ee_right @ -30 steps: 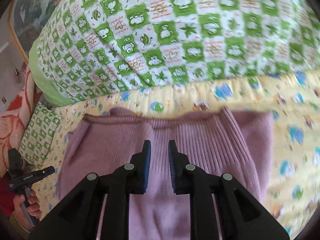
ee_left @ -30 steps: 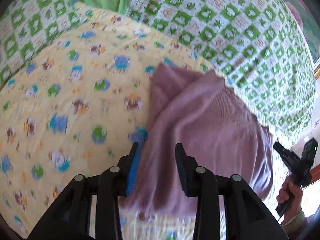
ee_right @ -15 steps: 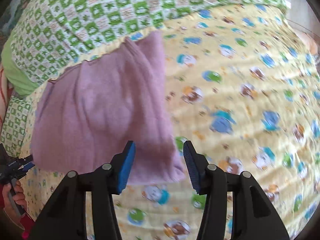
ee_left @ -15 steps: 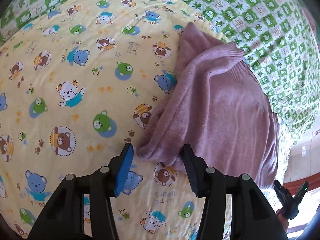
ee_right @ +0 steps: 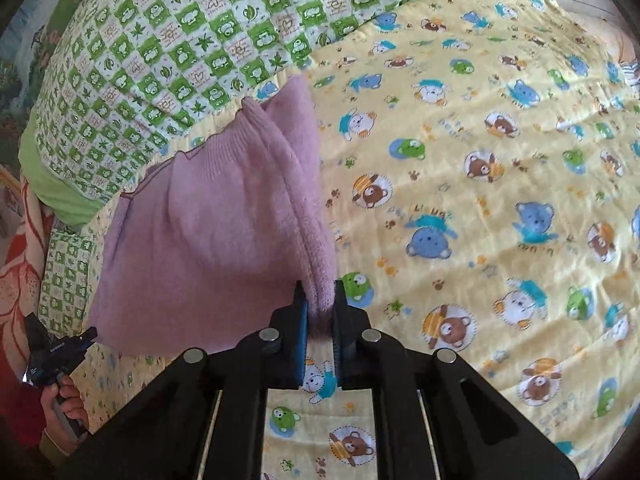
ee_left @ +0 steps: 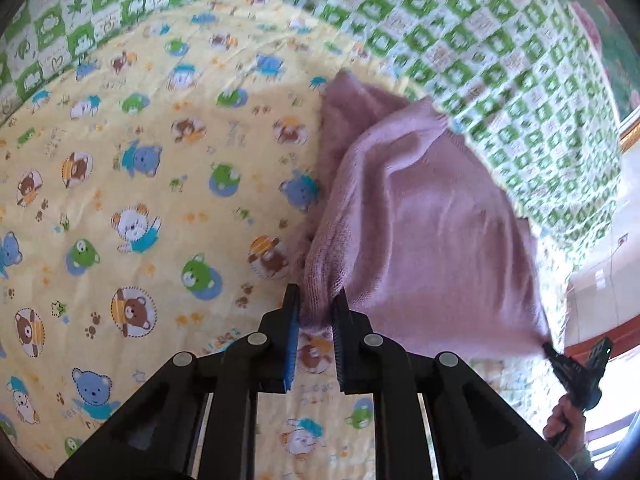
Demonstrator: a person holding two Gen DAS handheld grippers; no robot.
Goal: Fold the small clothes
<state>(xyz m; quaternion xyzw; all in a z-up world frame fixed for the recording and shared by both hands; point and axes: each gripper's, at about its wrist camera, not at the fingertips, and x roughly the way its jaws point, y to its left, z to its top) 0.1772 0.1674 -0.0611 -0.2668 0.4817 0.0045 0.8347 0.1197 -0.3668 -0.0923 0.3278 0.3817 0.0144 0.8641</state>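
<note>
A: While both my grippers are down on the bed, I note the left gripper [ee_left: 316, 312] first: its jaws are closing, and a bunched corner of the pink knitted garment [ee_left: 420, 232] sits pinched between the blue pads.

B: And the right?

A: My right gripper [ee_right: 320, 312] has narrowed to almost nothing, clamped on the other near corner of the garment. Thick folded edge runs up from the pads, ribbed, several layers.

B: Where does the garment lie?

A: On the yellow bear-print quilt [ee_left: 140, 200], its far edge against the green-and-white checked quilt [ee_left: 500, 60]. Between the two corners the near edge is stretched taut; the cloth slopes away from each gripper to the bed.

B: Can each camera see the other tool?

A: Yes. Left wrist view: right gripper at the lower right edge, my hand [ee_left: 562, 428] on its handle, pink corner meeting its tip. Right wrist view: left gripper at lower left, hand [ee_right: 66, 404] on the grip, red sleeve [ee_right: 20, 420] beside it.

B: Anything else in frame?

A: Red-and-white patterned cloth [ee_right: 16, 280] at the far left of the right view.
</note>
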